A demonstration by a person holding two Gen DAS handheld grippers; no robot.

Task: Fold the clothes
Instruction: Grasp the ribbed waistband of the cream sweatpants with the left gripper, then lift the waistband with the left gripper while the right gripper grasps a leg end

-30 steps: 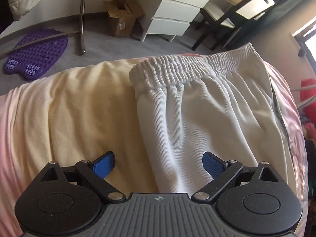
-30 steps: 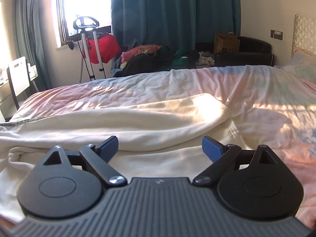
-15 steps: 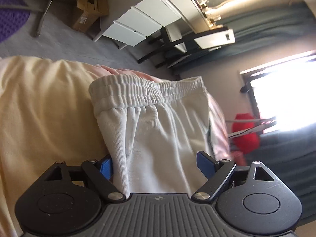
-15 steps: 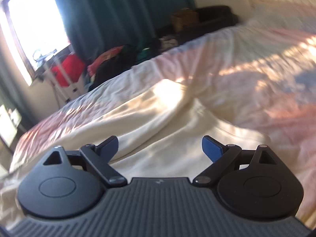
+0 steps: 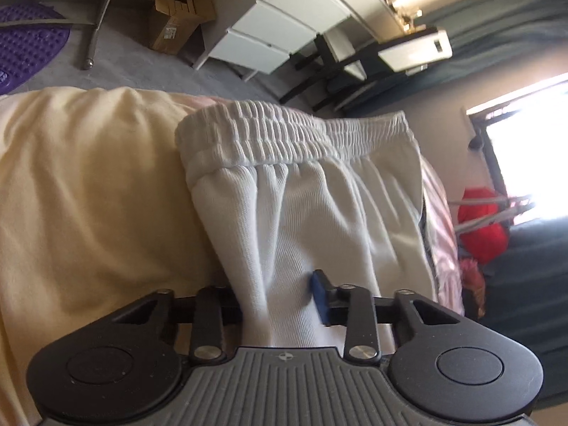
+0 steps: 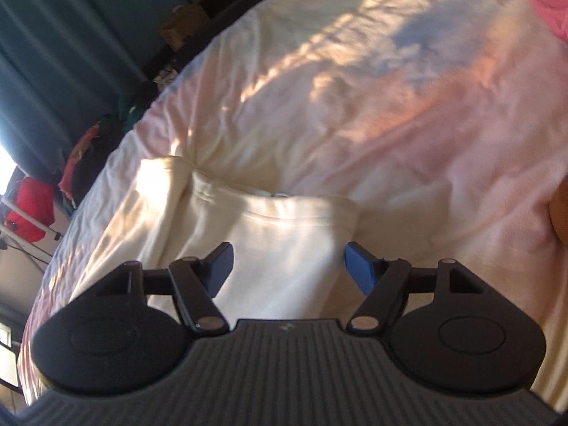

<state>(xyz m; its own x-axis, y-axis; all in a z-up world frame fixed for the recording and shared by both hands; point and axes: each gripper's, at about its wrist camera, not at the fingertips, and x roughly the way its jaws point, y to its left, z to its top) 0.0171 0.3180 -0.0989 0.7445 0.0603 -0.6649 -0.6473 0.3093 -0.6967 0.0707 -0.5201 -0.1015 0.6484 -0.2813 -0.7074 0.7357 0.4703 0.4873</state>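
Note:
White trousers (image 5: 319, 213) with a gathered elastic waistband (image 5: 294, 135) lie on a cream garment (image 5: 88, 195) spread over the bed. My left gripper (image 5: 280, 301) is shut on a bunched fold of the trousers below the waistband. Its left finger is hidden behind the cloth and its blue right pad (image 5: 319, 300) presses into it. In the right wrist view, my right gripper (image 6: 289, 268) stands open over a pale cream cloth end (image 6: 284, 241) with a stitched hem, which lies between the fingers without being pinched.
The bed's pink sheet (image 6: 390, 106) stretches ahead. White drawers (image 5: 269, 32), a cardboard box (image 5: 177, 17), a purple mat (image 5: 28, 46) and a dark chair (image 5: 340, 67) stand on the floor. A red bag (image 5: 479, 227) and teal curtains (image 6: 71, 53) are near the window.
My left gripper has closed from wide open onto the trousers' fabric. My right gripper has tilted down and moved over the cloth's hemmed end, staying open.

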